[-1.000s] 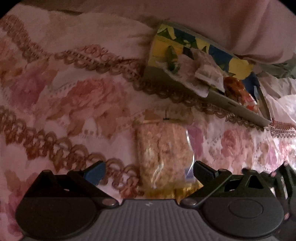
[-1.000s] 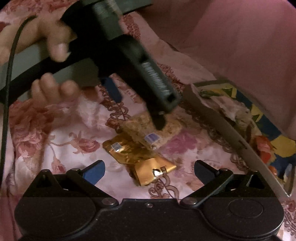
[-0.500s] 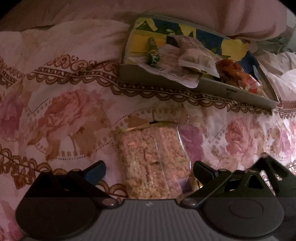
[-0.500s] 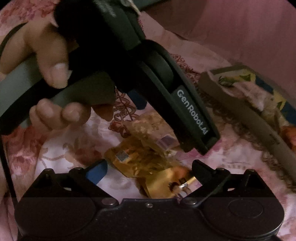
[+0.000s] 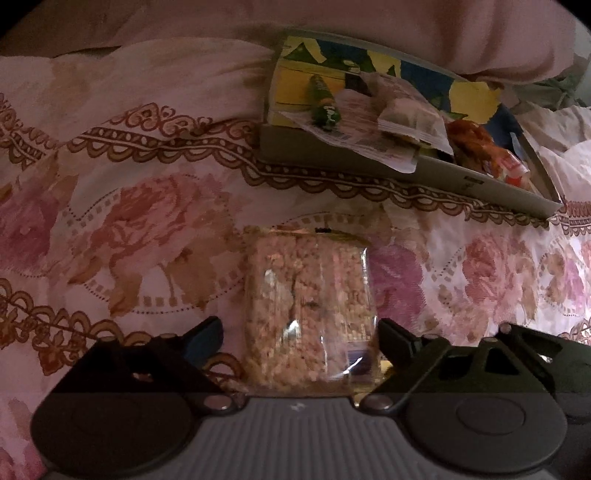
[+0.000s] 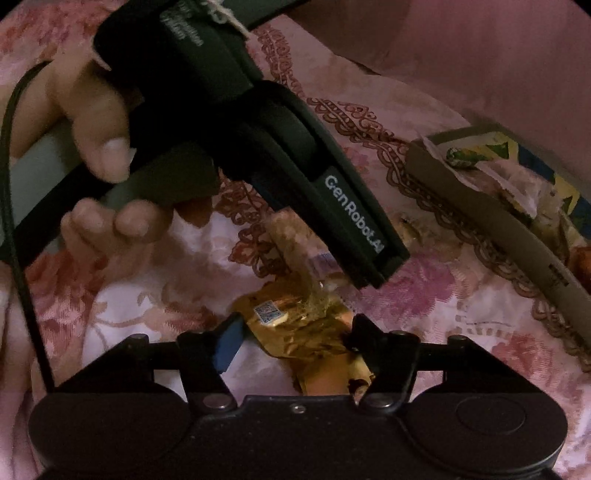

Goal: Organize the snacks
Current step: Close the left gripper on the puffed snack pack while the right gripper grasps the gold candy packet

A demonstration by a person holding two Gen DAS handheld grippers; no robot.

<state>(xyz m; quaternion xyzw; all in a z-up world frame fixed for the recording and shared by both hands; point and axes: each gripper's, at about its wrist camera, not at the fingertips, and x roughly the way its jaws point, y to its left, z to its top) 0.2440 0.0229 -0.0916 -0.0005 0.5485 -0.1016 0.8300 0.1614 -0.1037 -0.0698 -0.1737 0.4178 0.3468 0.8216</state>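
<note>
Narrowed since a second ago: right gripper [image 6: 295,334] fingers, wide then, now closing about the gold wrapper [image 6: 306,332]; blue pad at the wrapper's left edge, black finger [image 6: 364,332] at its right, firm pressure not confirmed. Lowered toward the wrapper as well. Left gripper [image 5: 299,336] fingers likewise closing, a little narrower than before, set either side of the clear bag [image 5: 310,306] of cereal bars; right finger [image 5: 391,338] at the bag's edge, blue pad [image 5: 201,338] clear of it, no clamp seen. Bag shifted from low in the left view to centred between the fingers.

Noted in the right view: left gripper body [image 6: 295,158] crossing above, marked GenRobot.AI, held by a hand [image 6: 99,158], tip down on the bag just beyond the wrapper. Wrapper crumpled, small printed label on top, lying on the bedspread [image 5: 129,221], partly under the bag's near end.

Tray [image 5: 461,181] beyond the bag on the floral bedspread, well apart from it. Held in the tray: green packet [image 5: 325,107], pale paper packets [image 5: 406,118], orange snack [image 5: 476,147] toward its right end. Pink pillow [image 5: 332,22] behind the tray.
</note>
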